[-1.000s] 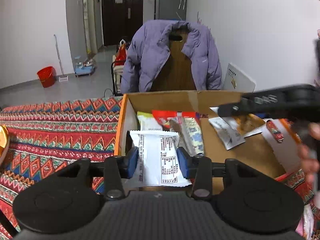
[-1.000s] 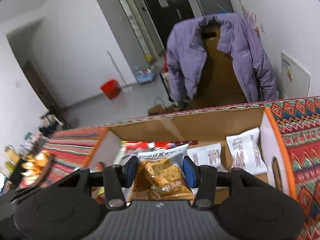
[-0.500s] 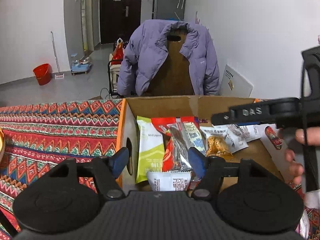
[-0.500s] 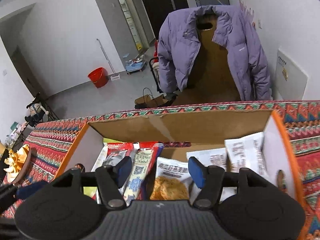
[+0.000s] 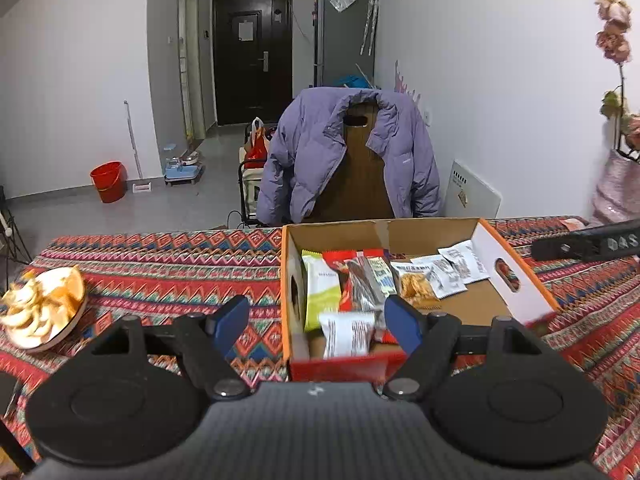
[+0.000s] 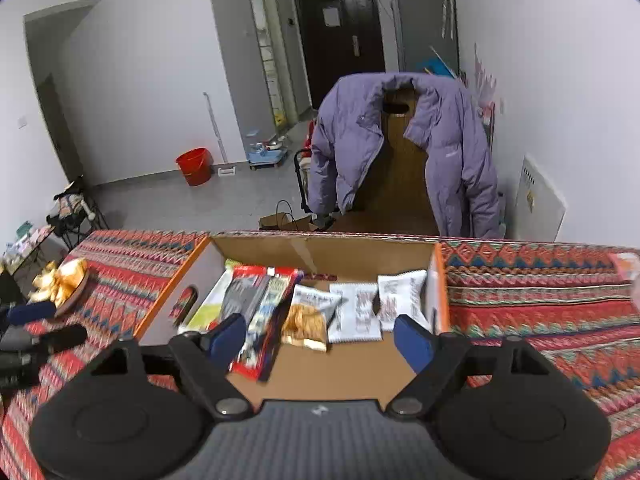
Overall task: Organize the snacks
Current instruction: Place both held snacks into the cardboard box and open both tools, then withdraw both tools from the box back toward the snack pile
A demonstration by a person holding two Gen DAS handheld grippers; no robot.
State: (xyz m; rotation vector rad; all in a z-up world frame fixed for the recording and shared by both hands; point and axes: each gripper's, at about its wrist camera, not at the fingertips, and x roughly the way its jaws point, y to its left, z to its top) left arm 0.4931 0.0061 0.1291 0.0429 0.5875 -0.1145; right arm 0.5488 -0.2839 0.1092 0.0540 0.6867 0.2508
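An open cardboard box (image 5: 516,280) (image 6: 320,254) with orange rims sits on the patterned tablecloth and holds several snack packets. A white packet (image 5: 347,333) lies at its near left end. A green packet (image 5: 321,292), red and dark bars (image 5: 360,284), a cracker packet (image 5: 414,286) (image 6: 310,318) and white packets (image 5: 460,266) (image 6: 400,294) lie in a row. My left gripper (image 5: 318,322) is open and empty, above the box's near edge. My right gripper (image 6: 320,338) is open and empty, above the box's near part.
A plate of orange peel (image 5: 40,312) (image 6: 64,282) sits at the table's left end. A chair draped with a purple jacket (image 5: 348,156) (image 6: 400,148) stands behind the table. The other gripper's body (image 5: 588,242) shows at the right edge. A pink vase of flowers (image 5: 616,188) stands far right.
Both grippers opened and let their packets go into the box: the left the white packet, the right the cracker packet. Both have since pulled back and up.
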